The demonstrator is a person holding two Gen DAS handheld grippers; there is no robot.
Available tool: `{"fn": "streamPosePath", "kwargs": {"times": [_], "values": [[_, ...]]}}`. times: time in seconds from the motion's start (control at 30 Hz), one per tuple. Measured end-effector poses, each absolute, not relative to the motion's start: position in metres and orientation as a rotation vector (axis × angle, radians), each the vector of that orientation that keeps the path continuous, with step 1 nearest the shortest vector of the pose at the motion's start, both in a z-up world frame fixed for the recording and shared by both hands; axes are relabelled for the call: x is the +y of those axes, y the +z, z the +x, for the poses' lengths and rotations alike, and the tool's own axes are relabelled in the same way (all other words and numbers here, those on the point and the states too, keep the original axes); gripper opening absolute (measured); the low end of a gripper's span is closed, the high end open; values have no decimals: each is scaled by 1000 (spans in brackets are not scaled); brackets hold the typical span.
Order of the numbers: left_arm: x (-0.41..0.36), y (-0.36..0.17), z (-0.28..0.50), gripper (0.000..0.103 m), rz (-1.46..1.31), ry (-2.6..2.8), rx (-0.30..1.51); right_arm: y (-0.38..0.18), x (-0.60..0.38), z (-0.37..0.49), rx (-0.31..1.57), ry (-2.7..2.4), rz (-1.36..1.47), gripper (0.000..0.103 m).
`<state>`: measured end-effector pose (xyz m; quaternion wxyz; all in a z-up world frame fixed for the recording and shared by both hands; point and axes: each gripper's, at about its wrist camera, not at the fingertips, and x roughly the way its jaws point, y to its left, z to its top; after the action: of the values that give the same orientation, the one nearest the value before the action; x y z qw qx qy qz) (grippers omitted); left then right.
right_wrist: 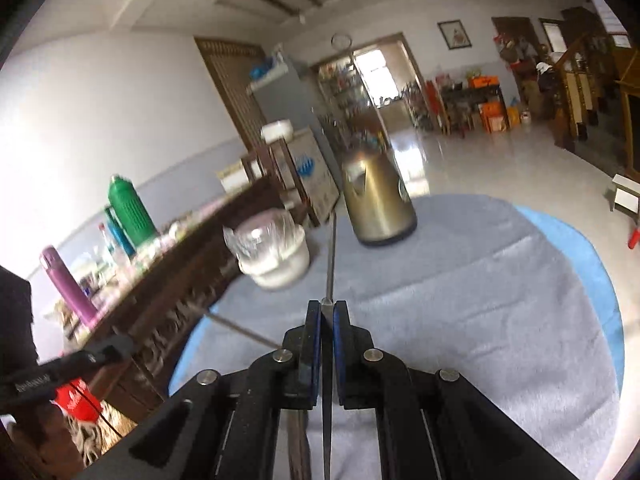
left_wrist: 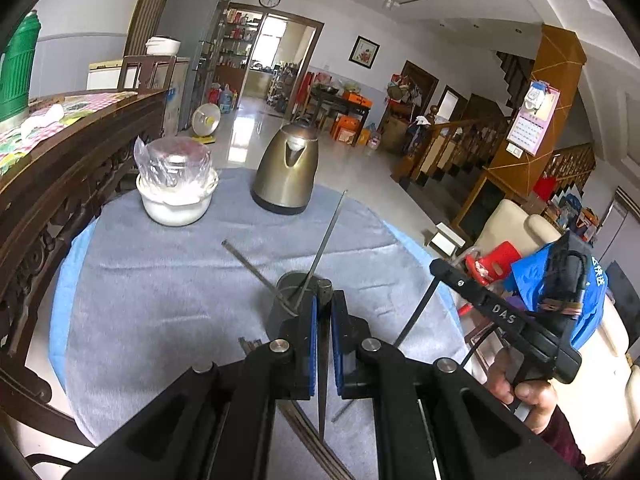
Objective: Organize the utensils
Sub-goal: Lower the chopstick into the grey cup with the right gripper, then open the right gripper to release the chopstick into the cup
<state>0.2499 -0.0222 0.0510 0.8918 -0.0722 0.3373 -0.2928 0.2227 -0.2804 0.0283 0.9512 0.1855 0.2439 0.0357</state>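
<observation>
Currently a thin metal chopstick (right_wrist: 331, 256) is pinched between the pads of the right gripper (right_wrist: 327, 320), its shaft running up the middle of the right wrist view toward the kettle (right_wrist: 376, 204). In the left wrist view the left gripper (left_wrist: 324, 312) is closed near the rim of a dark holder cup (left_wrist: 294, 296) at frame centre, where two chopsticks (left_wrist: 320, 240) already lean; whether anything is pinched cannot be told. Such rods are judged light, stiff and slippery, best gripped near one end and kept aligned with the fingers.
</observation>
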Motion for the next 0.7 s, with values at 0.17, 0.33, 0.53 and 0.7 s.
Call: {"fn": "streamPosePath", "kwargs": {"times": [0.17,0.33,0.53,0.7], "values": [[-26,62,257,7,-152,-598,674,55,-279,219,402,64,376,6],[-30,83,266,7,-153,-574,613,85,-280,220,312,42,362,6],[-37,112,286,7,-164,-523,515,114,-276,230,220,2,340,6],[-42,126,304,7,-192,-478,427,117,-272,242,162,-48,319,6]]}}
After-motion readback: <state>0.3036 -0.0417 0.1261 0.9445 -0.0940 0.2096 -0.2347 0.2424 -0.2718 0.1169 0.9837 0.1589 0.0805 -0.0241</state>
